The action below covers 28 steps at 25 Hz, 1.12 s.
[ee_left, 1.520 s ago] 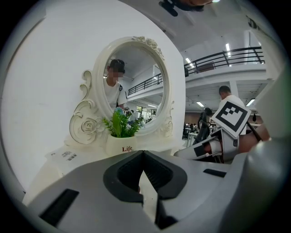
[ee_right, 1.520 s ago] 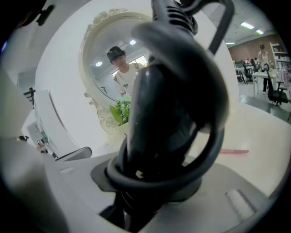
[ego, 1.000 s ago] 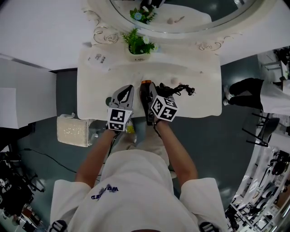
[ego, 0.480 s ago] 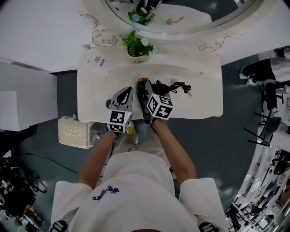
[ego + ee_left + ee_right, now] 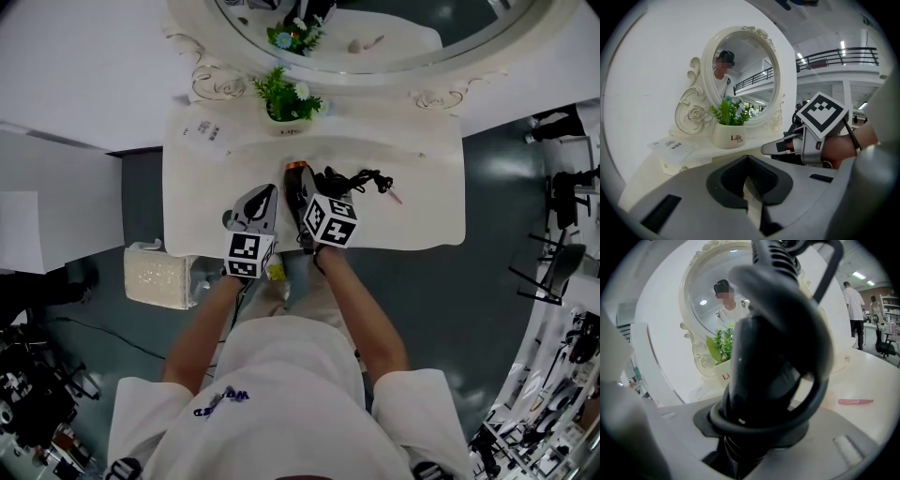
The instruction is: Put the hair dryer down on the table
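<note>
The black hair dryer (image 5: pixel 296 187) with an orange nozzle end is over the front middle of the white vanity table (image 5: pixel 422 211). My right gripper (image 5: pixel 303 217) is shut on its handle. In the right gripper view the dryer (image 5: pixel 773 357) fills the frame, and its cord loops round the body. The rest of the cord (image 5: pixel 356 178) lies bunched on the table just right of the dryer. I cannot tell whether the dryer touches the tabletop. My left gripper (image 5: pixel 265 195) hovers beside it on the left, jaws together with nothing in them (image 5: pixel 749 176).
A potted plant (image 5: pixel 286 103) stands at the back in front of the oval mirror (image 5: pixel 740 70). Paper cards (image 5: pixel 206 127) lie at the back left. A pink stick (image 5: pixel 395 198) lies right of the cord. A white box (image 5: pixel 159 277) sits on the floor, left.
My right gripper has carried the hair dryer slightly left and farther in over the table, and the cord has trailed with it. The left gripper has barely moved.
</note>
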Tool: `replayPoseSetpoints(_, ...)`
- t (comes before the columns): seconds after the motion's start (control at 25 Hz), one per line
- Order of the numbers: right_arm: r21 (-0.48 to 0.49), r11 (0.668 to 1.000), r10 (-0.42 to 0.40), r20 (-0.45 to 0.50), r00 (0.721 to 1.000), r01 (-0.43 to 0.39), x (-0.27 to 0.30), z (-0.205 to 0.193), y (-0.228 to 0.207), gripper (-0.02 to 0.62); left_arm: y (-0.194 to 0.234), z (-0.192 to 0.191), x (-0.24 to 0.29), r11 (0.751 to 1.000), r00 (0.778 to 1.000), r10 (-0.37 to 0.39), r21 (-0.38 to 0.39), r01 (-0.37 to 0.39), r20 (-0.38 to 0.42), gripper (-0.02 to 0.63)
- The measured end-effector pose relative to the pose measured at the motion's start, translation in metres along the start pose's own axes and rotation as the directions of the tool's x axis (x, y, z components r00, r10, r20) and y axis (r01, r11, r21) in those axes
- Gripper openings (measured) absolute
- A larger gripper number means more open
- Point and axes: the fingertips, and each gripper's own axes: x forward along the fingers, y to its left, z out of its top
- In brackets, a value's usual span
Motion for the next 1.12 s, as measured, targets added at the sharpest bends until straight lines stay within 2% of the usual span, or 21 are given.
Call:
replayPoseSetpoints(0.28, 0.019, 1.000, 0.010, 0.029, 1.000, -0.010, 0.001, 0.004, -0.002, 0.230, -0.003, 0.001, 0.004, 1.000, 1.000, -0.006, -0.003, 0.006, -0.003, 0.008)
replayPoseSetpoints(0.64, -0.185, 0.977, 0.110, 0.003, 0.994, -0.108, -0.005, 0.010, 0.016, 0.264, -0.002, 0.004, 0.005, 1.000, 1.000, -0.012, -0.006, 0.012, 0.000, 0.008)
replayPoseSetpoints(1.0, -0.261, 0.960, 0.093, -0.023, 0.995, -0.096, -0.013, -0.001, 0.010, 0.272, -0.005, 0.002, 0.005, 1.000, 1.000, -0.024, -0.007, 0.024, 0.001, 0.008)
replayPoseSetpoints(1.12, -0.340, 0.937, 0.064, -0.055, 0.996, -0.079, -0.014, -0.008, 0.006, 0.284, -0.006, 0.000, 0.005, 1.000, 1.000, -0.030, -0.007, 0.030, -0.001, 0.008)
